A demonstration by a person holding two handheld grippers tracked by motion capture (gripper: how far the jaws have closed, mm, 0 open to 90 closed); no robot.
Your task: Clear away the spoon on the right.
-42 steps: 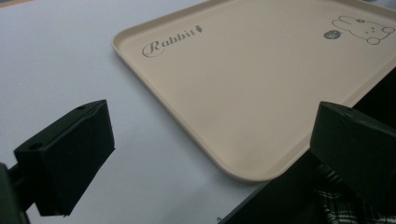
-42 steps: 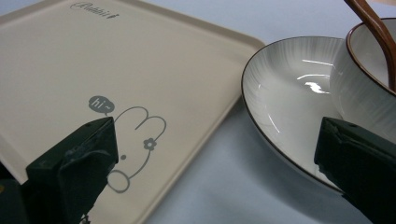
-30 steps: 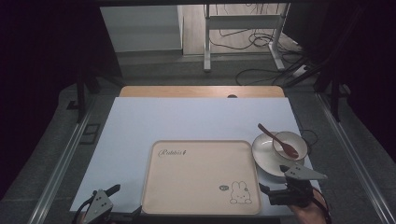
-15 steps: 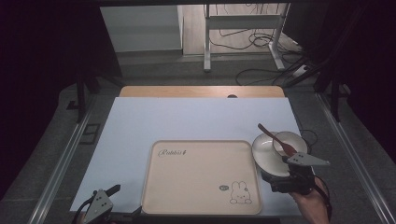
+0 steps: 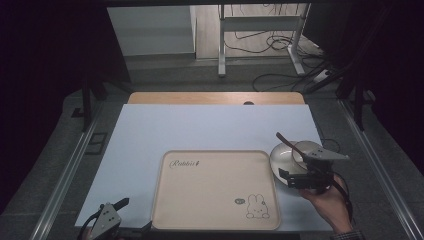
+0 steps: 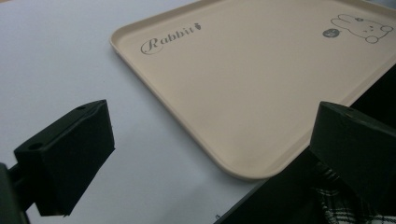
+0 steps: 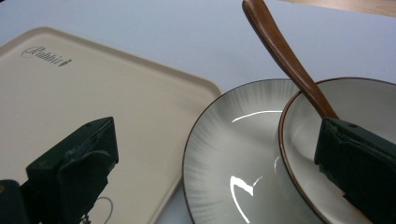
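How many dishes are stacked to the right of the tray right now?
2: a grey-white plate beside the tray, and a brown-rimmed bowl resting on it, with a wooden spoon inside. The right gripper may hide more.

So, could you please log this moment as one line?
left gripper: open, near table edge | right gripper: open over plate | bowl on plate, holding spoon | tray: empty

The tray (image 5: 215,190) is beige with a grey rabbit drawing (image 5: 256,206) and script lettering. The plate (image 7: 233,154) is pale grey, finely ribbed, dark-rimmed. The spoon (image 7: 285,56) is brown wood. The bench (image 5: 200,127) is white.
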